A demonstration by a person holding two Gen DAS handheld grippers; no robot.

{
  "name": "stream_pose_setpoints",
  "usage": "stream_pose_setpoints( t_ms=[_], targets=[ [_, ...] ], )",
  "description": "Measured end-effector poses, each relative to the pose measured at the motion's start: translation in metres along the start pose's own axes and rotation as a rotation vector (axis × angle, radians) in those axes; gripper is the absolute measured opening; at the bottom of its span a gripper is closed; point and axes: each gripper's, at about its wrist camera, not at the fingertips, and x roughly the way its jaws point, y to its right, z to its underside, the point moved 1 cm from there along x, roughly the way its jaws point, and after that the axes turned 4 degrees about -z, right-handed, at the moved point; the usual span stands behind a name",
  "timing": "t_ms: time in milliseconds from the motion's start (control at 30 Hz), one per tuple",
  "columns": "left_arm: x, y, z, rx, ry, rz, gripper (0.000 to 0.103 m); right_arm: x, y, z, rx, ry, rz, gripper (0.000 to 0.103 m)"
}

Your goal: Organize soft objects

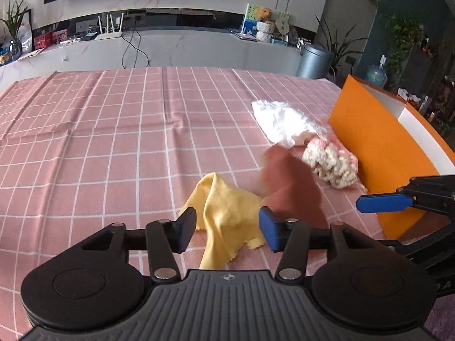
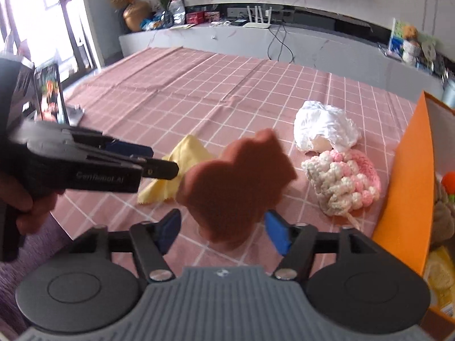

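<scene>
A brown sponge-like soft piece (image 2: 239, 182) is blurred in the air between the wide-apart fingers of my right gripper (image 2: 221, 231); no pad touches it. It also shows in the left wrist view (image 1: 290, 182). My left gripper (image 1: 227, 228) is open just over a yellow cloth (image 1: 224, 213), also seen in the right wrist view (image 2: 182, 167). A white crumpled cloth (image 2: 324, 128) and a pink-and-cream knitted piece (image 2: 344, 182) lie beside the orange box (image 2: 406, 184).
The pink checked tablecloth (image 1: 113, 142) covers the table. The orange box (image 1: 378, 147) stands at the right edge and holds yellow and other soft items (image 2: 440, 272). A phone on a stand (image 2: 51, 93) is at the far left. A cabinet runs behind the table.
</scene>
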Motion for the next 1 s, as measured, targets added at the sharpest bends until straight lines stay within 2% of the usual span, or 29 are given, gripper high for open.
stream_pose_setpoints(
  t_ms=[133, 200, 300, 367, 500, 667, 767, 900, 933, 1000],
  targets=[
    [0.006, -0.008, -0.003, -0.04, -0.01, -0.019, 0.066, -0.004, 0.01, -0.01, 0.11, 0.025, -0.038, 0.075],
    [0.009, -0.01, -0.003, -0.046, -0.012, -0.028, 0.067, -0.001, 0.014, -0.014, 0.15, 0.03, -0.032, 0.078],
    [0.015, -0.014, -0.005, -0.048, -0.005, -0.042, 0.073, 0.01, 0.024, -0.017, 0.238, 0.019, -0.02, 0.078],
    [0.021, -0.017, -0.006, -0.047, -0.014, -0.052, 0.073, 0.02, 0.032, -0.019, 0.304, 0.008, -0.023, 0.078],
    [0.034, -0.025, -0.007, -0.065, -0.028, -0.027, 0.073, 0.04, 0.039, -0.022, 0.4, -0.015, -0.041, 0.078],
    [0.046, -0.024, -0.004, -0.064, -0.051, 0.012, 0.07, 0.056, 0.041, -0.024, 0.428, -0.03, -0.018, 0.077],
    [0.05, -0.021, 0.0, -0.054, -0.05, 0.017, 0.061, 0.061, 0.045, -0.023, 0.444, -0.036, -0.016, 0.076],
    [0.049, -0.013, 0.002, -0.02, -0.043, 0.037, 0.028, 0.067, 0.049, -0.018, 0.478, -0.044, -0.033, 0.076],
    [0.049, -0.012, 0.003, -0.016, -0.042, 0.044, 0.022, 0.068, 0.049, -0.017, 0.482, -0.04, -0.036, 0.076],
    [0.049, -0.008, 0.005, -0.004, -0.035, 0.04, 0.015, 0.069, 0.046, -0.017, 0.471, -0.034, -0.033, 0.068]
  ],
)
